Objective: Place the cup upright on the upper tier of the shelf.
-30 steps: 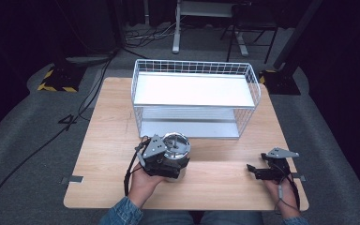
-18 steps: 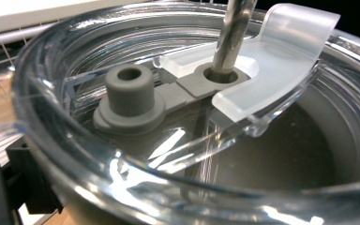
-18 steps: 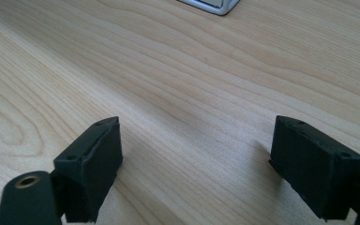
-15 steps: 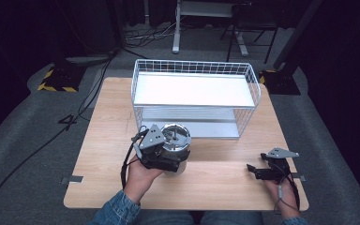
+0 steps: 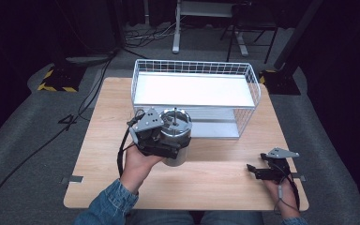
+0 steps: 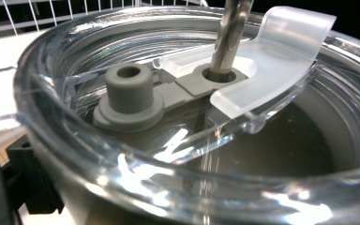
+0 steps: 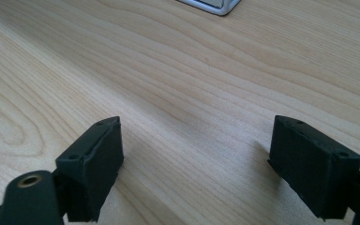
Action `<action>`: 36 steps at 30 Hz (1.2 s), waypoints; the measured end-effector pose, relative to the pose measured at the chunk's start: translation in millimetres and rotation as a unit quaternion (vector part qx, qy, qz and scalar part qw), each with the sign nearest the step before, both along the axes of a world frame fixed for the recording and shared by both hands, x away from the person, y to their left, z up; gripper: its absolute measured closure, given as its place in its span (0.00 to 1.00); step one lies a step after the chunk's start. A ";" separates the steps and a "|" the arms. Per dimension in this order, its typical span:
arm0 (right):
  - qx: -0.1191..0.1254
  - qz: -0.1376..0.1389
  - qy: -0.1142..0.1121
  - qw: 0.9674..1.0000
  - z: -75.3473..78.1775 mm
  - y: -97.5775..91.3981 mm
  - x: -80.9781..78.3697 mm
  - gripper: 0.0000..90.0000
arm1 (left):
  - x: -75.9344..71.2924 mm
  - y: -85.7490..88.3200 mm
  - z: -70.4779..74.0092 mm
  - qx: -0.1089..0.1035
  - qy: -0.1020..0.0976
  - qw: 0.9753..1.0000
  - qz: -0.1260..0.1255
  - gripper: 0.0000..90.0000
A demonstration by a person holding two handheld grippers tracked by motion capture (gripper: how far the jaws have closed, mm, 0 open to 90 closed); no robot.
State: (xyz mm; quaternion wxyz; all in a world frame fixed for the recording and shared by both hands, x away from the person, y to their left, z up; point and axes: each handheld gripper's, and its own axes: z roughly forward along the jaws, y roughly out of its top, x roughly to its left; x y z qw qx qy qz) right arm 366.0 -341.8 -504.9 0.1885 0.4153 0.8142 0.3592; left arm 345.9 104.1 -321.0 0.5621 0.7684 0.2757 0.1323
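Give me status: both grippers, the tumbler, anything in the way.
Left gripper shut on tumbler, lifted near the rack. Right gripper open, low over the table. Straw through lid. Path to rack clear.

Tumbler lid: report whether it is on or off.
On. The clear lid sits in the tumbler rim, with a metal straw through its grey seal.

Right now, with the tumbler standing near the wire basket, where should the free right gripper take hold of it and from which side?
Grip the tumbler low on its round metal wall, coming level from its right side. The left gripper covers the left side, and the clear lid with its straw blocks the top. The right gripper rests open on the table, and the wire basket stands close behind, so I would avoid that side.
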 end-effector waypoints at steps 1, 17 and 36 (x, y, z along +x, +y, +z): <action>0.000 0.000 0.000 1.000 0.0 0.0 0.0 0.20 | 2.3 -0.4 7.2 0.000 -0.001 1.000 -0.003 0.03; 0.000 0.000 0.000 1.000 0.0 0.0 0.0 0.20 | 29.3 -5.7 63.8 -0.018 -0.026 0.999 0.014 0.03; 0.000 0.000 0.000 1.000 0.0 0.0 0.0 0.20 | 73.3 -29.7 98.5 -0.017 -0.050 0.997 0.055 0.04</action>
